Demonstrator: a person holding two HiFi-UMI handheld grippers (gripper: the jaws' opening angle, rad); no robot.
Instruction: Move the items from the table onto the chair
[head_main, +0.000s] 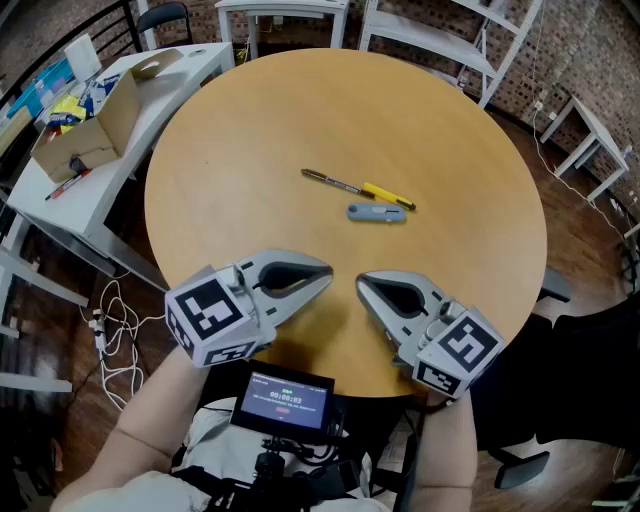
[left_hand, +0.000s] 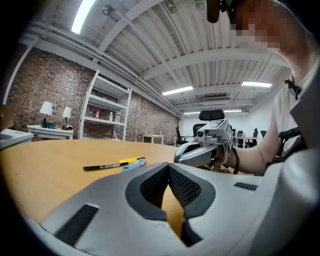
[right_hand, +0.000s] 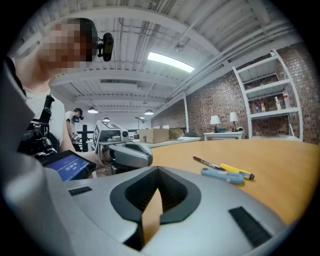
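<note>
- Nothing is seen carried, and all three items lie on the round table (head_main: 250, 130). The task is judged to be at its start, with the first pick-up in hand.
- A dark pen (head_main: 330, 181), a yellow marker (head_main: 388, 195) and a blue-grey tool (head_main: 377, 212) are found close together near the table's middle.
- The left gripper (head_main: 322, 277) and right gripper (head_main: 364, 284) are held side by side over the table's near edge. Both pairs of jaws are closed, with nothing between them.
- Next, one pair of jaws would need to be opened and lowered over a thin, flat-lying item.
- A black chair (head_main: 590, 370) is partly seen off the table's right edge.
- A white desk (head_main: 60, 200) bearing a cardboard box (head_main: 95, 130) is seen off the table's left edge. No obstacle is seen on the table between grippers and items.
</note>
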